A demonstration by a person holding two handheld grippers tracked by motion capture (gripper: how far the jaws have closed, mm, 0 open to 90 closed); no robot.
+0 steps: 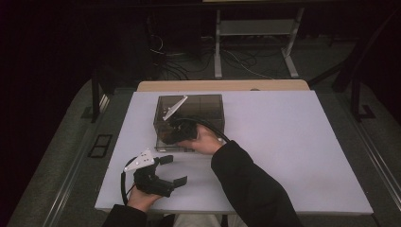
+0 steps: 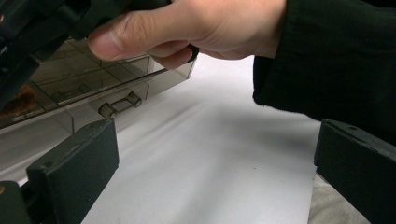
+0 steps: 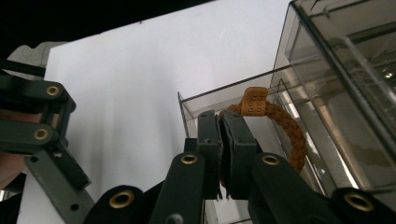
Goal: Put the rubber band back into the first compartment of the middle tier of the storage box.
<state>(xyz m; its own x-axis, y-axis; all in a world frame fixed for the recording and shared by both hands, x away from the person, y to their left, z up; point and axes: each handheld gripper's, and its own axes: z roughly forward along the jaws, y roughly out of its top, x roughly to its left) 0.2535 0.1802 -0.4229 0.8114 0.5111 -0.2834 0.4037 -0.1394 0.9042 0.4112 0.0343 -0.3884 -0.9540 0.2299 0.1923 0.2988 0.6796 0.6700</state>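
In the high view, the person's right forearm, in a dark sleeve (image 1: 250,184), reached from six o'clock up toward ten o'clock across the white table (image 1: 293,142), and the right hand (image 1: 205,139) held the right gripper (image 1: 177,132) at the near edge of a smoky see-through box (image 1: 189,120) lying at about eleven o'clock from the table's middle; its jaws were hidden there among dark shapes. The left hand (image 1: 139,196) sat at seven o'clock near the table's front edge, holding the left gripper (image 1: 170,168) pointed toward two o'clock, its jaws spread wide with nothing between them and its grey three-cornered plate on top. In the left gripper view, the two blocky, matt black jaws stood far apart at the lower corners over the smooth white table (image 2: 210,158); at twelve o'clock the right hand (image 2: 187,28) curled its thumb and fingers round its tool, the dark sleeve (image 2: 336,60) hung at two o'clock, and the box (image 2: 93,79), of clear tinted plastic with thin inner walls and a small hinge, lay at ten o'clock, a scrap of orange showing at its far left. In the right gripper view, the jaws were pressed together on a bracelet (image 3: 285,126), a braided orange cord loop with a small flat tan tag at its top, held over an open compartment of the box (image 3: 327,93), whose hard glossy walls rose at two o'clock; the left gripper (image 3: 37,130) showed at nine o'clock, black bars with brass rivets.
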